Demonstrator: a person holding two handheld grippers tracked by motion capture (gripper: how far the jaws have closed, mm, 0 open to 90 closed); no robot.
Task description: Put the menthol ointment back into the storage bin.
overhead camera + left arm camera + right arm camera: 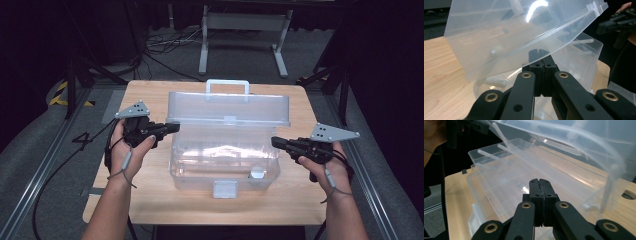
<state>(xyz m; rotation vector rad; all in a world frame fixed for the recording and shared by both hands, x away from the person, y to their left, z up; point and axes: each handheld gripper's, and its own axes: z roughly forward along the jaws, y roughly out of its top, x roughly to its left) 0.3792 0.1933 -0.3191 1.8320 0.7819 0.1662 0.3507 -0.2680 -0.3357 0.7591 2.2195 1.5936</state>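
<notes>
High view: clear plastic box sits mid-surface, lid hinged up at 12 o'clock and half open, handle on top, front latch hanging at 6 o'clock. Left gripper at 9 o'clock of the box, jaws shut and empty, tip right at the lid's left end; whether it touches I can't tell. Right gripper at 3 o'clock, also shut on nothing, tip just beside the box's right wall. Left gripper view puts the closed tips under the lid edge, so my read is the lid is being propped or nudged, not gripped. Risks: nothing clamps the lid, so if the left tip slides off the slick curved edge, the lid drops and likely slams on the base. Pushing from one end only can twist the lid or rack the hinge. The box looks light and empty, so a sideways shove from either gripper could skate it across the surface or tip it back. Right gripper view has its tips aimed into the open base; a falling lid could catch that gripper.
</notes>
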